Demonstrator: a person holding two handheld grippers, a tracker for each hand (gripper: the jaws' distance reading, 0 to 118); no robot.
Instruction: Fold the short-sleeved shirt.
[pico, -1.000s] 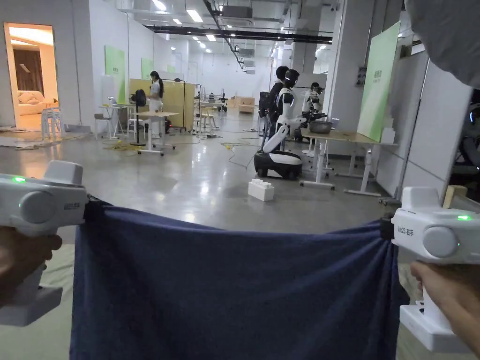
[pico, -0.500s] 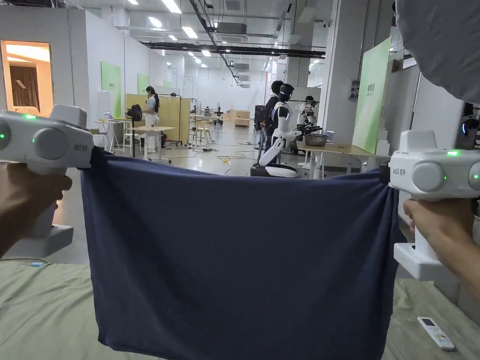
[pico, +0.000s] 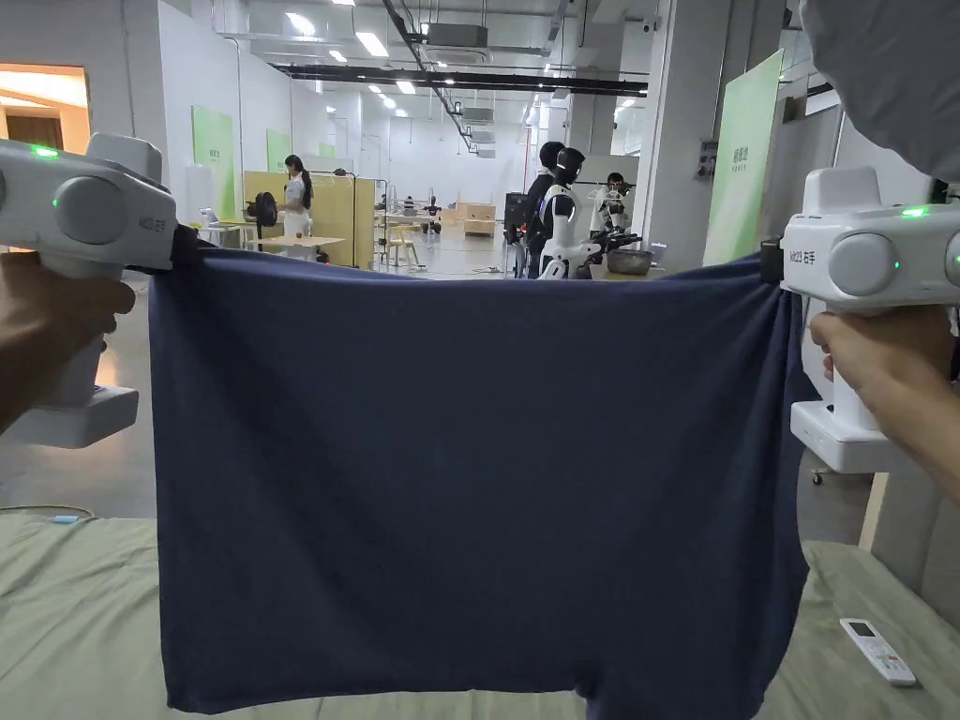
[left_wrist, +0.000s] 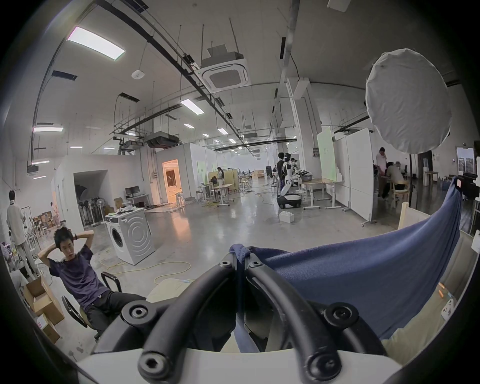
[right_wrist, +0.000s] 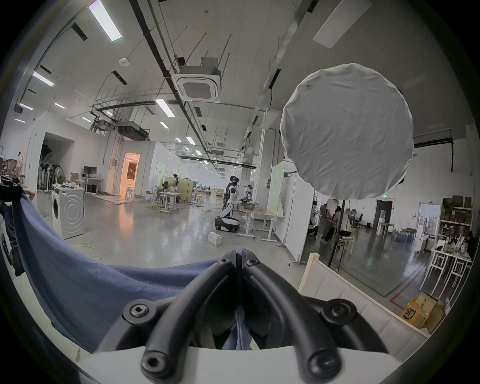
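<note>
While hanging off the left gripper (pico: 175, 246) and right gripper (pico: 771, 260), each pinching a top corner, shirt (pico: 469, 469) stretched level, bed (pico: 75, 619) straight below

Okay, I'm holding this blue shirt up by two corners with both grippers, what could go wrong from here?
1. The left gripper and right gripper each pinch just a small bunch of the shirt; a tug might pull a corner free.
2. The lower edge hangs uneven, lower at the right, so it may land creased on the bed cover.
3. It might drape over the remote.
</note>
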